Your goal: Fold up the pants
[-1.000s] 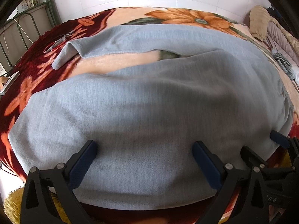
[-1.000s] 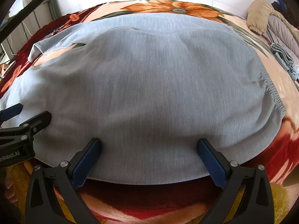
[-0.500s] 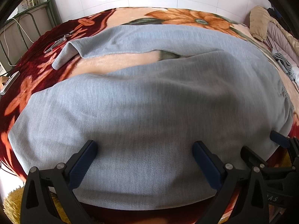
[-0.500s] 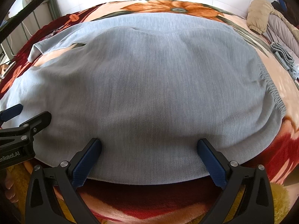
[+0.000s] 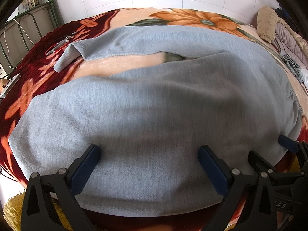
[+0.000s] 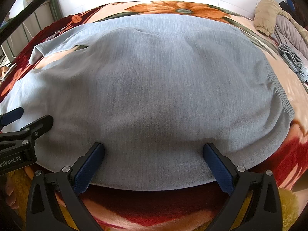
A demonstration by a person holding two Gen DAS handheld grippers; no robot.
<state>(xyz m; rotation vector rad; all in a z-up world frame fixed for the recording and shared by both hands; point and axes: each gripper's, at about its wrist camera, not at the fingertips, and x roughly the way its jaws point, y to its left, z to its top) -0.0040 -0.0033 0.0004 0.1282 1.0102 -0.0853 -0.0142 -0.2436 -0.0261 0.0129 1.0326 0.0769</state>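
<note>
Grey pants [image 5: 154,100] lie spread wide across the flowered blanket [image 5: 192,19], their near hem running along the blanket's near edge — waistband [image 6: 279,88] toward the right edge, one leg cuff [image 5: 65,57] flipped toward the far left corner. The left gripper [image 5: 149,165] hangs over the near hem, fingers spread wide, nothing between them. The right gripper [image 6: 154,163] sits just beside it — likewise wide apart, empty, blue pads [image 6: 217,167] over the cloth's edge.
</note>
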